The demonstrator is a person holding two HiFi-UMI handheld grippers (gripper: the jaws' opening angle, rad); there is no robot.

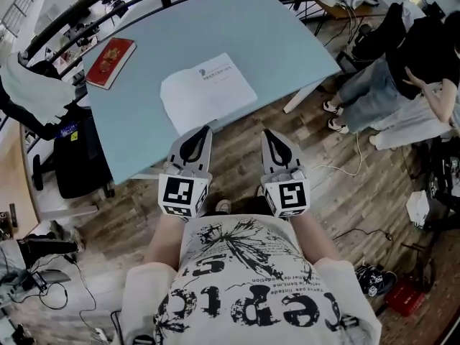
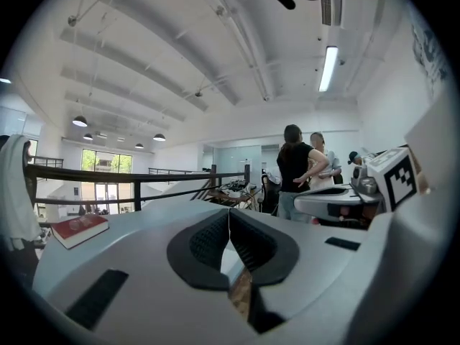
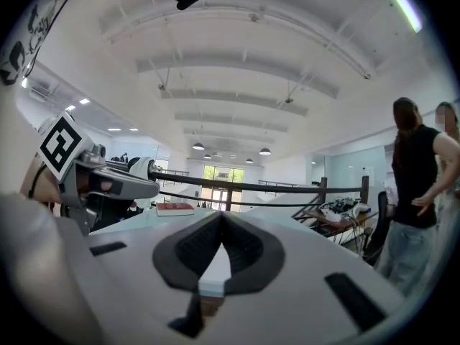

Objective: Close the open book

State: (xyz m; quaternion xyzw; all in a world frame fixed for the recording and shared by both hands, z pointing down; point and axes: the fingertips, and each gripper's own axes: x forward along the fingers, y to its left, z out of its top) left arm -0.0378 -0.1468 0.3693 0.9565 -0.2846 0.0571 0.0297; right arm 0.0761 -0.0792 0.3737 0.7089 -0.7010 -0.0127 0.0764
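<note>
Head view shows the open book (image 1: 208, 92) lying flat on the table (image 1: 287, 42). The left gripper (image 1: 203, 134), closed and empty, sits nearest the book; the right gripper (image 1: 269, 136), likewise closed and empty, is farther off.

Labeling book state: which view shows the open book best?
Head view: the open book lies whole on the blue table, pages up. Both gripper views look level across the table and catch only a pale, edge-on sliver of it.

A red book (image 1: 110, 62) lies near the pale blue table's (image 1: 280, 34) left edge; two bystanders (image 1: 374, 92) stand right.
</note>
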